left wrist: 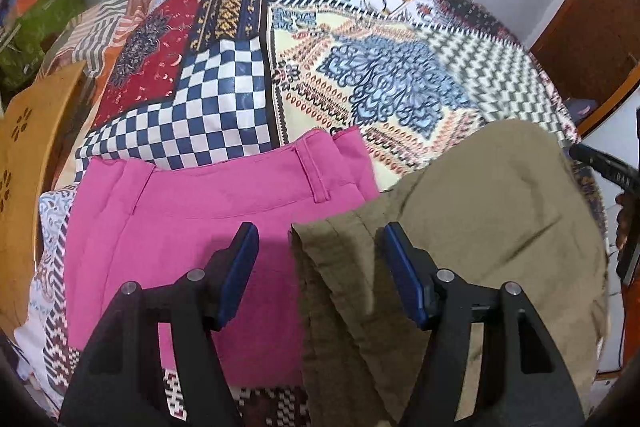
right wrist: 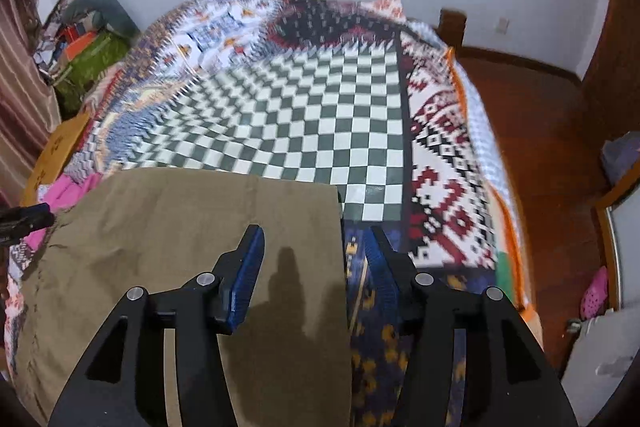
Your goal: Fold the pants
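Olive-brown pants [left wrist: 480, 211] lie on the patterned bedspread, folded flat; they also show in the right wrist view [right wrist: 192, 227]. Pink pants [left wrist: 208, 211] lie folded to their left, with a corner visible in the right wrist view [right wrist: 68, 193]. My left gripper [left wrist: 318, 241] is open and empty, hovering over the seam where the olive pants' left edge meets the pink pants. My right gripper [right wrist: 316, 239] is open and empty above the olive pants' right edge. The left gripper's tip shows in the right wrist view [right wrist: 28, 221], and the right gripper's tip shows in the left wrist view [left wrist: 600, 163].
The patchwork bedspread [right wrist: 304, 131] covers the bed. A wooden headboard [left wrist: 28, 147] stands at left, with a pile of bags [left wrist: 36, 11] beyond. Wooden floor [right wrist: 536, 147] lies right of the bed, with a white wall behind.
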Demonstrator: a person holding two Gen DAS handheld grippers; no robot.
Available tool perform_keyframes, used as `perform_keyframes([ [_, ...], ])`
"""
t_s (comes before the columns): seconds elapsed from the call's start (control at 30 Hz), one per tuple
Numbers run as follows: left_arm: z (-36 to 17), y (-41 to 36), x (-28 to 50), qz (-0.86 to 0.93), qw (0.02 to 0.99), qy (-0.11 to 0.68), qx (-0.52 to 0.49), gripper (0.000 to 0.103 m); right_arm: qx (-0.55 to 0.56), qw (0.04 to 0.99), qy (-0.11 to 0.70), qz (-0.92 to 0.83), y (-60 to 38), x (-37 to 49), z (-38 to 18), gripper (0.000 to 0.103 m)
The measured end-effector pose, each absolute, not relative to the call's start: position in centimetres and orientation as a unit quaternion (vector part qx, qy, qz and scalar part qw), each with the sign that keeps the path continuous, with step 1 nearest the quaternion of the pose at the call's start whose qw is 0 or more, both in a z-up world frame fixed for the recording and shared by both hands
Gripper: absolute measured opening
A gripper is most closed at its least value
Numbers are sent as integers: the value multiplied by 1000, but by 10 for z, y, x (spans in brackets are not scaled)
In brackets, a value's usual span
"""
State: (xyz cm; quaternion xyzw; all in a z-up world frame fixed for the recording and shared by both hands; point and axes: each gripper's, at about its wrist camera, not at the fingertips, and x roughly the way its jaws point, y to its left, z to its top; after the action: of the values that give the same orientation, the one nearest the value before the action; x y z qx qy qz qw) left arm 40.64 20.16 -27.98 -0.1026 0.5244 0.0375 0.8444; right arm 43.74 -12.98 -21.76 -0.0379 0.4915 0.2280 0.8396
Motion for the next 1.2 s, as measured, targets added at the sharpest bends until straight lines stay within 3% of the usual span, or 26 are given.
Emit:
perform_keyframes([
  [0.4, -315, 207, 424, 5, 816, 544, -195, 69, -49, 811, 521, 260, -95, 461, -247, 46],
  [0.43, -314, 205, 424, 6, 818, 542, -191, 69, -59, 812, 519, 259, -92, 460, -247, 44],
  [0.53, -309, 197, 423, 6, 827, 537, -164, 63, -89, 819, 511, 244, -89, 458, -247, 18],
  [0.67, -297, 193, 423, 11, 838, 527, -142, 55, -85, 823, 504, 250, -96, 457, -241, 7],
  [0.87, -267, 191, 426, 30, 858, 503, -100, 50, -97, 851, 461, 234, -97, 453, -215, 5],
  [1.2, -197, 192, 425, 35, 891, 443, -97, 47, -56, 897, 377, 225, -105, 449, -127, 4],
])
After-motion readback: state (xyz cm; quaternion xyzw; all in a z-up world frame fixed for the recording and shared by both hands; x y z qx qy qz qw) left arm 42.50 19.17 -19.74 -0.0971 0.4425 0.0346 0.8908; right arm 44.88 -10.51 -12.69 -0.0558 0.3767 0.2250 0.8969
